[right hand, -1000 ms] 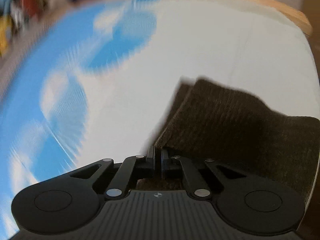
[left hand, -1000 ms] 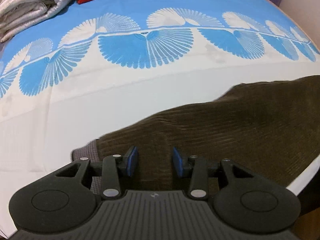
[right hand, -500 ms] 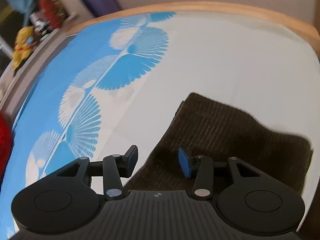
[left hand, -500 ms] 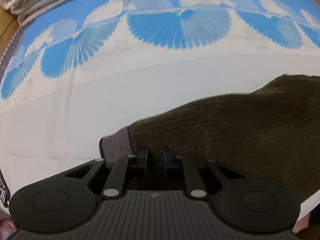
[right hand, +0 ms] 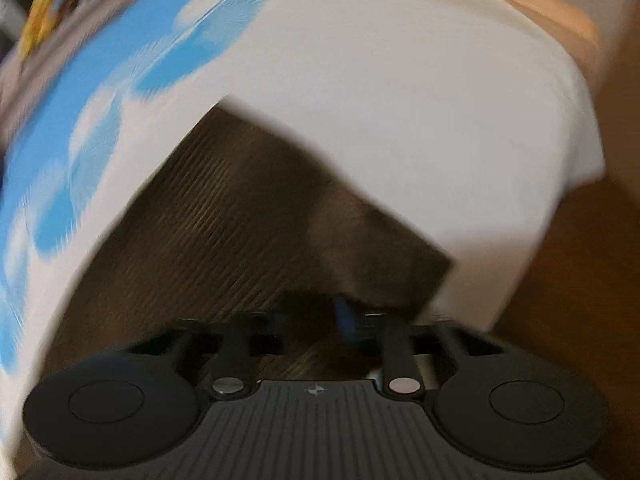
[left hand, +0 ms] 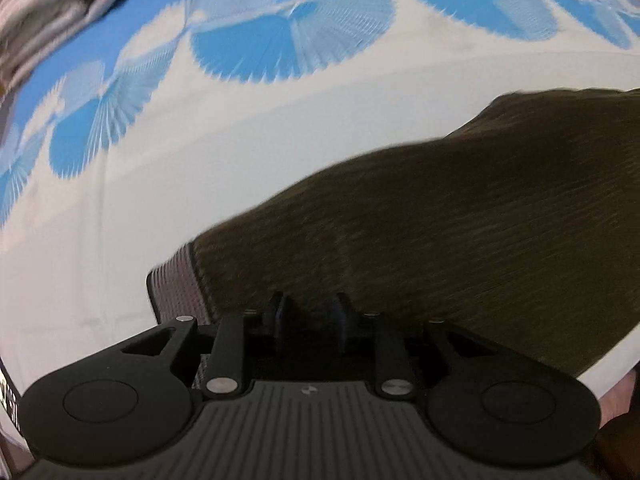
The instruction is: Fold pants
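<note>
Left gripper (left hand: 308,316) has its two blue fingers a little apart, with brown pants (left hand: 440,232) bunched between them; whether they pinch the cloth is hard to tell. Those pants lie on a white and blue bed sheet (left hand: 180,168), near folded blankets (left hand: 44,24). Right gripper (right hand: 312,320) is blurry, its fingers apart over the pants (right hand: 240,216), which lie on the sheet (right hand: 400,120).
</note>
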